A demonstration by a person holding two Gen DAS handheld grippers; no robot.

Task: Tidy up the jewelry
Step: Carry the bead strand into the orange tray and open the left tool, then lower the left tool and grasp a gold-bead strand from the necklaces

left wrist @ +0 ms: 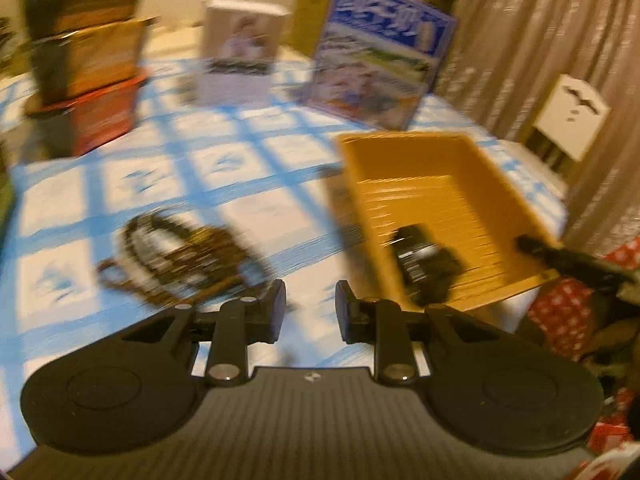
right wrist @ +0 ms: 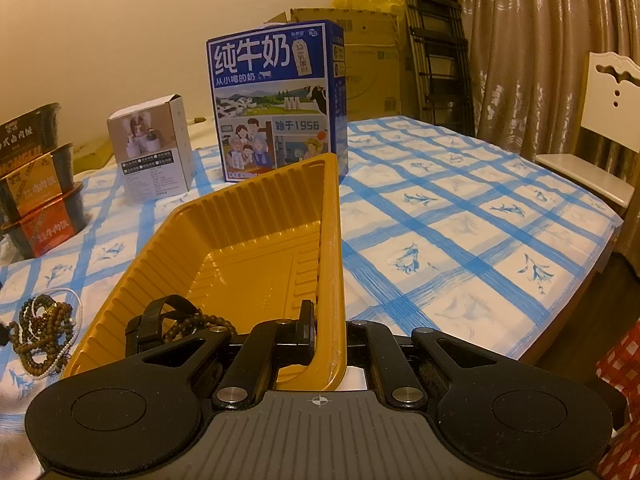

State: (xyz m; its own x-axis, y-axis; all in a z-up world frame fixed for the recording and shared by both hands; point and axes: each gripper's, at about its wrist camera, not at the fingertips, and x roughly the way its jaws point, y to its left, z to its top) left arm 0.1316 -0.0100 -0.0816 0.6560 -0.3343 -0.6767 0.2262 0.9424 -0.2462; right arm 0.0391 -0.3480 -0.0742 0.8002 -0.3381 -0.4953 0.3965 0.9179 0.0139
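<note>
I keep the right gripper [right wrist: 326, 344] pinched on the near wall of the ribbed yellow plastic tray [right wrist: 256, 240] to steady it, while my left gripper [left wrist: 310, 312], spread and empty, faces the brown bead strands [left wrist: 180, 256] heaped left of it.

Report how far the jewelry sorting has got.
Done: a black strap piece and a brown bead strand already lie in the yellow tray. In hand: the right gripper is clamped on the tray's rim; the left gripper is open and empty. Left: the pile of bead bracelets on the tablecloth beside the tray.
</note>
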